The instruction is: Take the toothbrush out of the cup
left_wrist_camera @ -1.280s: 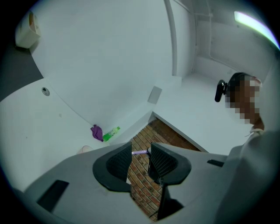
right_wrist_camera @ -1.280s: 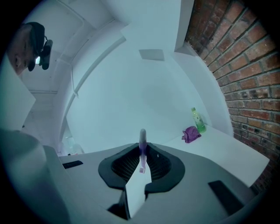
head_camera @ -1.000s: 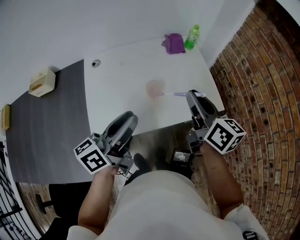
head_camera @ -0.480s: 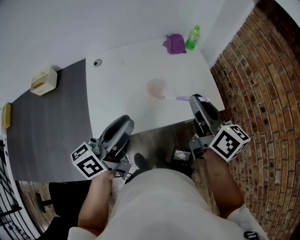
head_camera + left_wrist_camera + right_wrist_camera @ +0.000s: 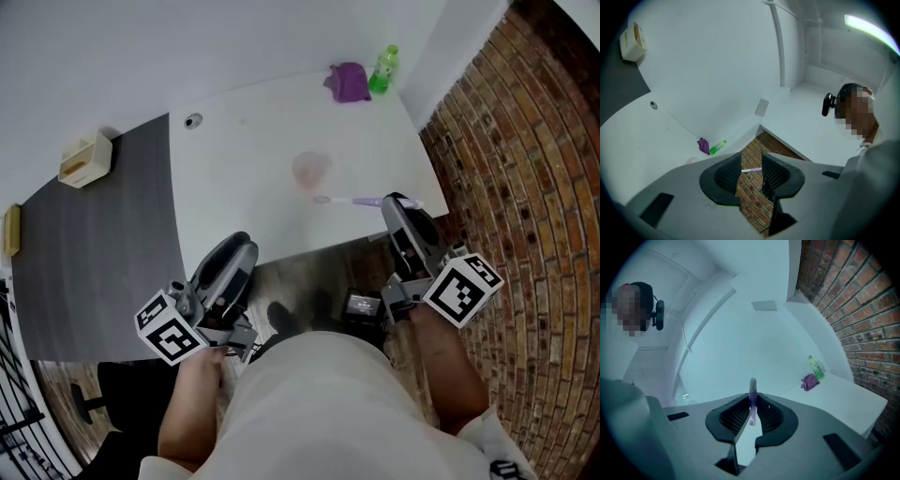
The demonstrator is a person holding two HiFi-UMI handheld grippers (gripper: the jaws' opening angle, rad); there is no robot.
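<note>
A translucent pink cup [image 5: 310, 171] stands upright on the white table [image 5: 234, 159]. The purple-and-white toothbrush [image 5: 352, 200] is outside the cup and lies about level just in front of it, head end toward the left. My right gripper [image 5: 397, 202] is shut on its handle end at the table's right front edge. In the right gripper view the toothbrush [image 5: 753, 397] sticks up between the jaws of the right gripper [image 5: 751, 412]. My left gripper [image 5: 240, 249] hangs off the table's front edge, open and empty. Through the left gripper [image 5: 751, 172] I see the toothbrush [image 5: 751, 169] far off.
A purple cloth [image 5: 349, 82] and a green bottle [image 5: 382, 71] sit at the table's far right corner. A brick wall [image 5: 525, 169] runs along the right. A dark grey panel [image 5: 94, 244] with a small beige box [image 5: 84, 159] lies to the left.
The right gripper has drawn the toothbrush toward me, so its head is now clear of the cup. The left gripper has dropped back from the table edge.
</note>
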